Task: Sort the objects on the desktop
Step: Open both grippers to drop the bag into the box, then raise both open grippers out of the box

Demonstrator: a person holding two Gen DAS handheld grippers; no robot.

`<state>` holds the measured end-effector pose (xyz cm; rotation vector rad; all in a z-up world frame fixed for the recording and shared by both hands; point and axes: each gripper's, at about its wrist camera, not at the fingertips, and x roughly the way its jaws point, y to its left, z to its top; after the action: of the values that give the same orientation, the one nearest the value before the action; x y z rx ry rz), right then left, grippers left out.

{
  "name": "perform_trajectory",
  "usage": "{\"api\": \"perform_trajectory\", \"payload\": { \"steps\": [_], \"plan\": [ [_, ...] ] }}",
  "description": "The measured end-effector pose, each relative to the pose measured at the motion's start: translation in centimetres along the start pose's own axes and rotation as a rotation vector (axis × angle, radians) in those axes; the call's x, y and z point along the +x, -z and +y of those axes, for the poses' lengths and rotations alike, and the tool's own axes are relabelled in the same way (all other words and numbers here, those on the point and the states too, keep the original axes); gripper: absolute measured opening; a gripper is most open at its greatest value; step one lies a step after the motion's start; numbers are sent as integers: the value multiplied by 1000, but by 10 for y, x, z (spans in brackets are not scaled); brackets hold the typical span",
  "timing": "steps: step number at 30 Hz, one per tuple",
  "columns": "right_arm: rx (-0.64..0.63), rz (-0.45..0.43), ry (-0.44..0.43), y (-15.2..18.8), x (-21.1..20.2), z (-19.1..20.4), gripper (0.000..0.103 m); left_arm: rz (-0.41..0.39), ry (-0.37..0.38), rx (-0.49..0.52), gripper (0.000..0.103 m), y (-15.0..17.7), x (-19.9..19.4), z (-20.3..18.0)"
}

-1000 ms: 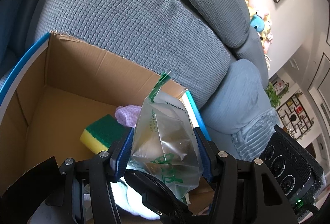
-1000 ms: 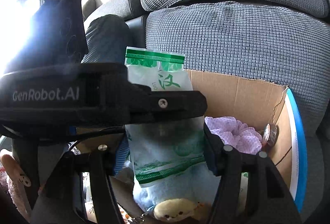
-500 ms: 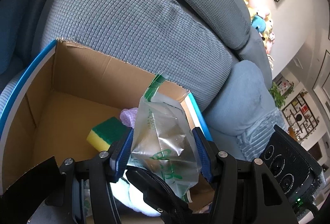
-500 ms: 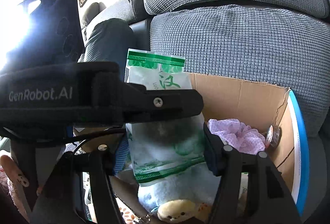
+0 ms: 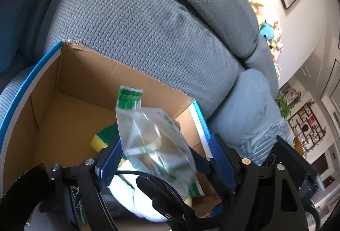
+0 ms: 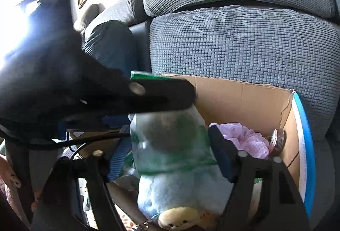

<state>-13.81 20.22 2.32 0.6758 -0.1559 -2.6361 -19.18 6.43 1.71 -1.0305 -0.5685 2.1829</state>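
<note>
Two changes: the left gripper's (image 5: pixel 164 147) jaws have spread wide, and the zip bag (image 5: pixel 148 137), blurred, tips loose between them toward 11 o'clock over the cardboard box (image 5: pixel 85 73). The drop looks under way. The right gripper's (image 6: pixel 170 156) jaws gape wide, seemingly empty.

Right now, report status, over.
Status: left hand-held gripper open around zip bag; right hand-held gripper: grip unclear. Bag above cardboard box. Plush toy underneath.

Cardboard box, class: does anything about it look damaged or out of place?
Yes. The cardboard box has ragged, torn edges along its back rim, plainest at the corners. It sits on the grey sofa, not a desk. Its contents look unspilled.
</note>
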Motion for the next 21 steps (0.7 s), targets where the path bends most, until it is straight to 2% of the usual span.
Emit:
{"api": "perform_trajectory", "payload": {
  "steps": [5, 11, 21],
  "plan": [
    [17, -33, -5, -1, -7, -2, 103, -14, -17, -14, 81, -2, -3, 4],
    [-67, -50, 62, -2, -11, 11, 103, 1, -13, -12, 81, -1, -1, 2],
    [-52, -56, 54, -2, -14, 6, 103, -2, -22, -14, 81, 0, -5, 2]
  ]
}}
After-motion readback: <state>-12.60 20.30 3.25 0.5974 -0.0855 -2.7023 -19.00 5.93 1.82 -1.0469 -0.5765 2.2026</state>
